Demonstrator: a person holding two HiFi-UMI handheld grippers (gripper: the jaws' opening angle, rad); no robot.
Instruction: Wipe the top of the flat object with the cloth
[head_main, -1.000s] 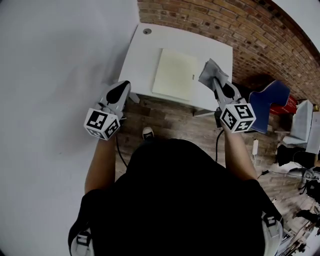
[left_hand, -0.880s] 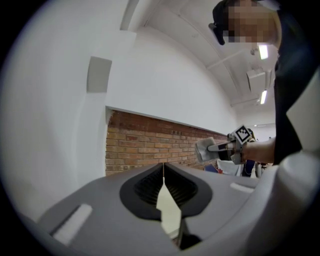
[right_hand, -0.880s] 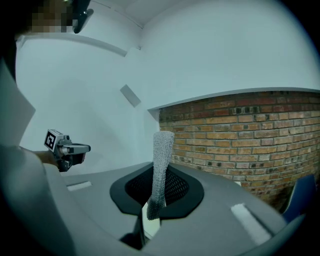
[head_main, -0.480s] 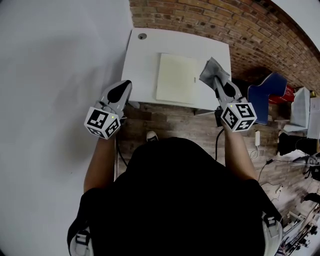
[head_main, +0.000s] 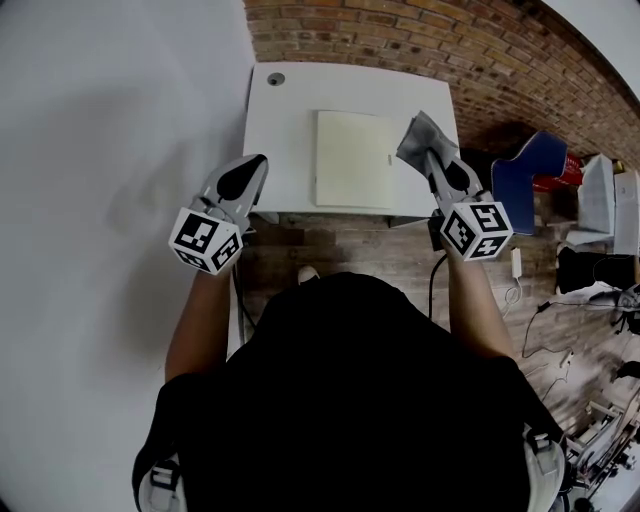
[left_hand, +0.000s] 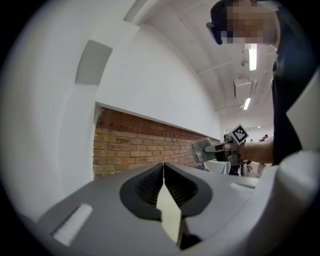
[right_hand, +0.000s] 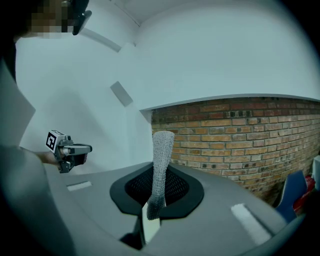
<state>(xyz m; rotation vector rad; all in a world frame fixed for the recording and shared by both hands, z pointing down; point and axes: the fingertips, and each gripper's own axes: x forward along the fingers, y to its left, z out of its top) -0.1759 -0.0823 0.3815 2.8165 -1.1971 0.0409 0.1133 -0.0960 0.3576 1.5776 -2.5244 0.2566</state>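
A pale yellow flat board (head_main: 354, 173) lies on the white table (head_main: 285, 140) ahead of me. My right gripper (head_main: 433, 160) is shut on a grey cloth (head_main: 422, 140), held above the board's right edge; in the right gripper view the cloth (right_hand: 160, 167) stands up from between the jaws. My left gripper (head_main: 255, 165) is shut with nothing in it, over the table's near left corner. In the left gripper view its jaws meet at the tips (left_hand: 164, 166), and the right gripper with the cloth (left_hand: 202, 149) shows in the distance.
A brick wall (head_main: 420, 40) runs behind the table and a white wall (head_main: 110, 150) stands to the left. A blue chair (head_main: 528, 170) and cables lie on the wooden floor (head_main: 370, 250) to the right. A round grommet (head_main: 276, 78) sits in the table's far left corner.
The table and board have shifted in the head view as I stepped closer. Both grippers keep their pose, and the cloth stays in the right one.
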